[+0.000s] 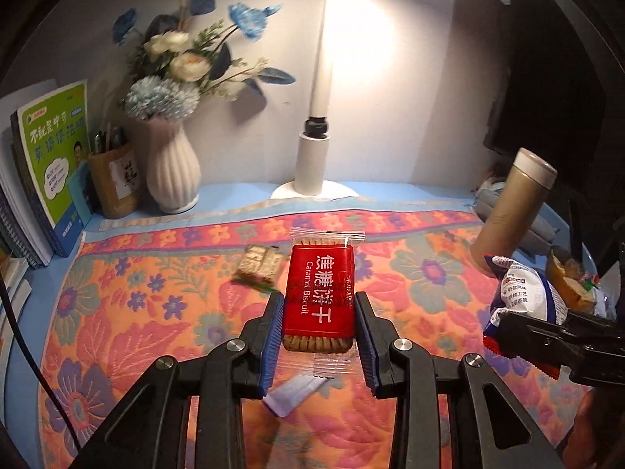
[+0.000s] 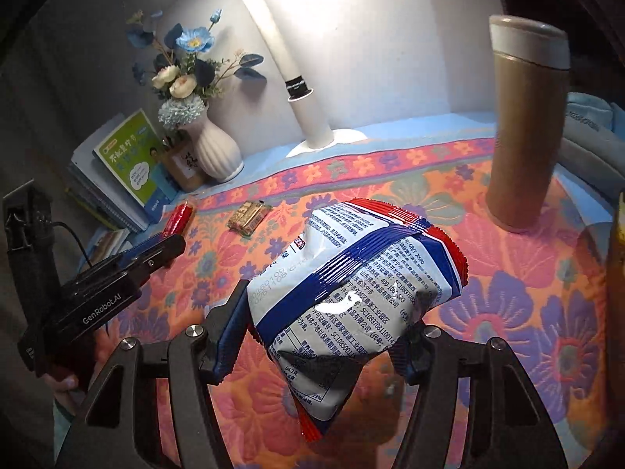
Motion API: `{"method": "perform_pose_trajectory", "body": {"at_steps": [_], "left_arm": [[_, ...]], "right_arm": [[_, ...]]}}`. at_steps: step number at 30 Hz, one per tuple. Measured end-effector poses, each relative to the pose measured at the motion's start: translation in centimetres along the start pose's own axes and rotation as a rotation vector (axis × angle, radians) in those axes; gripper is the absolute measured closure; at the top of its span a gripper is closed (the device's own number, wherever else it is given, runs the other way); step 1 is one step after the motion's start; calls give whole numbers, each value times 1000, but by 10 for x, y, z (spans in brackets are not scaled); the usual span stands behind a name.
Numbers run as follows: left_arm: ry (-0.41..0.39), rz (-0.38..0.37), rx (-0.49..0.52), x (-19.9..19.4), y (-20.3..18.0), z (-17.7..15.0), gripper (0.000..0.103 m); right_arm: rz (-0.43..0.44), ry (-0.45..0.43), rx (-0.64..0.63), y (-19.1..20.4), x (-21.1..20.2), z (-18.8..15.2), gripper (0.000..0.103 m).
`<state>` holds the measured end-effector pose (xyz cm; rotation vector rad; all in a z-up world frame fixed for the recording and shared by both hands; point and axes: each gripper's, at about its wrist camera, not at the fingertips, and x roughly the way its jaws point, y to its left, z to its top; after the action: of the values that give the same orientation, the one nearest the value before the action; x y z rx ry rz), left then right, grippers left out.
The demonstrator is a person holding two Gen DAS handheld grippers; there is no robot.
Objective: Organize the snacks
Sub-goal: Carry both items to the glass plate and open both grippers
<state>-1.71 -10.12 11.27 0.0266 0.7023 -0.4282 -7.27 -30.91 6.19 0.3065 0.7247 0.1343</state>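
so your left gripper (image 1: 318, 312) pinches the caramel biscuit pack (image 1: 319, 293), your right gripper (image 2: 324, 336) the white-and-blue snack bag (image 2: 351, 297); neither is placed, and one small snack bar (image 2: 250, 217) waits on the floral cloth (image 2: 508, 312).

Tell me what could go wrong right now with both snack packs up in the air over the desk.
1. The left tongs pinch the red caramel biscuit pack across its width; squeezing harder may crack the biscuits.
2. The right tongs hold the puffy blue and white snack bag near its lower end, so it could slip or pop.
3. The tall brown flask stands close on the right; a swing that way might topple it.
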Motion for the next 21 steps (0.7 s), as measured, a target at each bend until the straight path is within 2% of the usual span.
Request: {"method": "perform_pose_trajectory", "body": {"at_steps": [7, 11, 16, 21], "left_arm": [[-38, -127, 137, -25, -101, 16, 70], [-59, -216, 220, -33, -168, 22, 70], [-43, -329, 294, -25, -250, 24, 69], [-12, -397, 347, -3, -319, 29, 69]], "right_arm": [[-62, -121, 14, -45, -73, 5, 42], [-136, -186, 37, -80, -110, 6, 42], [-243, -248, 78, -133, -153, 2, 42], [-294, -281, 157, -195, -189, -2, 42]]}}
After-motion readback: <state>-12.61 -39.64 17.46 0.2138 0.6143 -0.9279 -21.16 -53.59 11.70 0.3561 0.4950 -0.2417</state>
